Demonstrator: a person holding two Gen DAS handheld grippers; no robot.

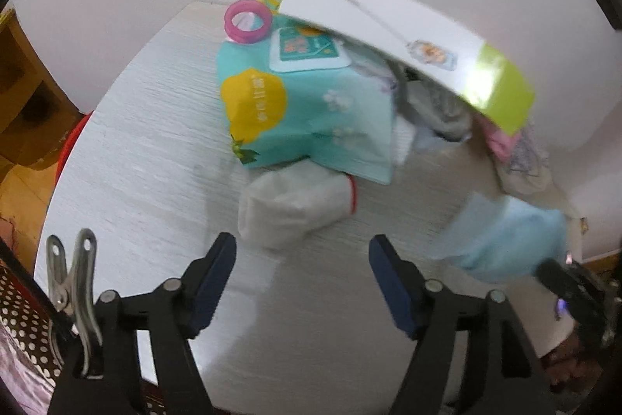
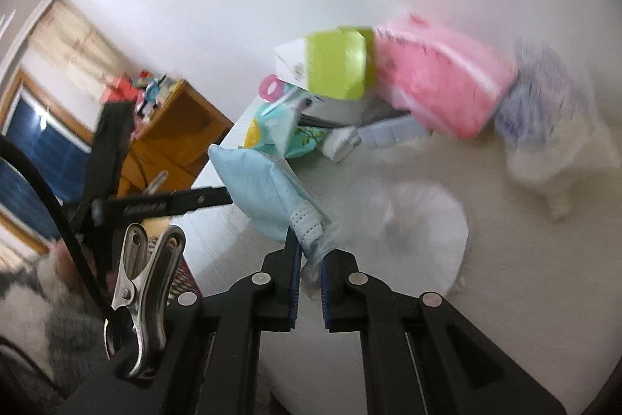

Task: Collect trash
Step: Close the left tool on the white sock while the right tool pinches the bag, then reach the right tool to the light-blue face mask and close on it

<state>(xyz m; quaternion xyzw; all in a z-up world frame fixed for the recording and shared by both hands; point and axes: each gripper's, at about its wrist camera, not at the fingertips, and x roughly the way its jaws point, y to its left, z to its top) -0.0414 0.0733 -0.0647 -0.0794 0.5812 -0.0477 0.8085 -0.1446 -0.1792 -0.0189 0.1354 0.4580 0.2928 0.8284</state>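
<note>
My right gripper [image 2: 310, 255] is shut on a light blue face mask in a clear wrapper [image 2: 268, 193] and holds it above the white table [image 2: 505, 279]. The same mask [image 1: 505, 240] shows at the right of the left wrist view, with the right gripper behind it. My left gripper [image 1: 303, 259] is open and empty, just above the table [image 1: 155, 162]. A crumpled white wad with a red edge [image 1: 295, 209] lies right in front of its fingertips. A crumpled clear plastic bag [image 2: 420, 220] lies on the table beyond the right gripper.
A teal wipes pack [image 1: 307, 104] with a pink tape ring [image 1: 248, 20] on top stands behind the wad. A white-and-green box [image 1: 408, 37] leans over clutter at the back. A pink pack [image 2: 439, 80] and patterned bags [image 2: 544, 119] sit by the wall. Wooden furniture [image 1: 23, 84] stands left.
</note>
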